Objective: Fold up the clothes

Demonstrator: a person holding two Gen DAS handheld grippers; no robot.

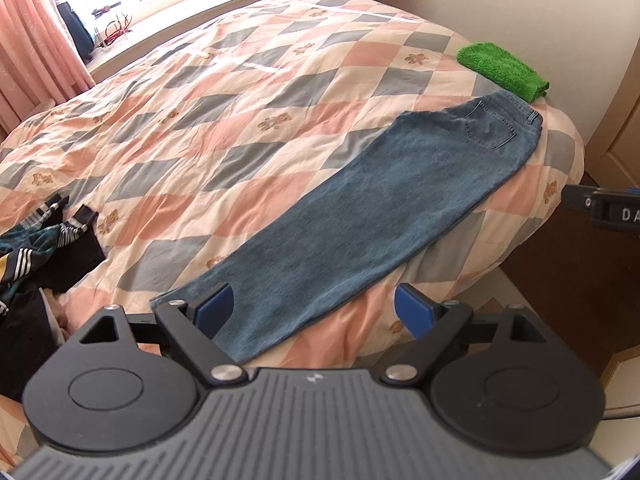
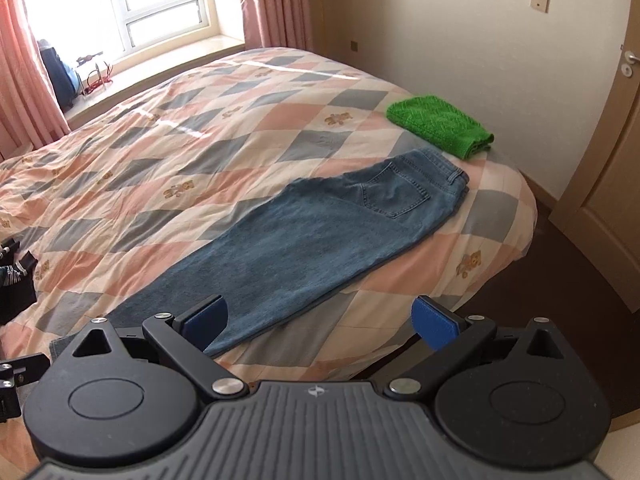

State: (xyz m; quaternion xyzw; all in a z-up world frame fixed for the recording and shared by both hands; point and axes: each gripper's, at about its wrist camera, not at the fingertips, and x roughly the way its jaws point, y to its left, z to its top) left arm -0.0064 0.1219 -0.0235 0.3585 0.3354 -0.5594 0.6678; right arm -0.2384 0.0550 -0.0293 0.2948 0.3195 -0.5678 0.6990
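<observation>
Left hand-held gripper (image 1: 314, 312) and right hand-held gripper (image 2: 318, 326) both hang released over the hem of the jeans (image 1: 360, 208). The jeans lie halved lengthwise on the bed (image 1: 240, 92), stretching toward 1 o'clock; crosswise folds remain. A towel (image 1: 502, 70) sits folded beyond.

The left tool (image 1: 316, 310) hangs spread wide over the near edge of the bed (image 1: 248, 120), gripping nothing. The right tool (image 2: 320, 322) hovers beside it at that same edge, blue pads (image 2: 434, 326) equally parted and empty.
</observation>
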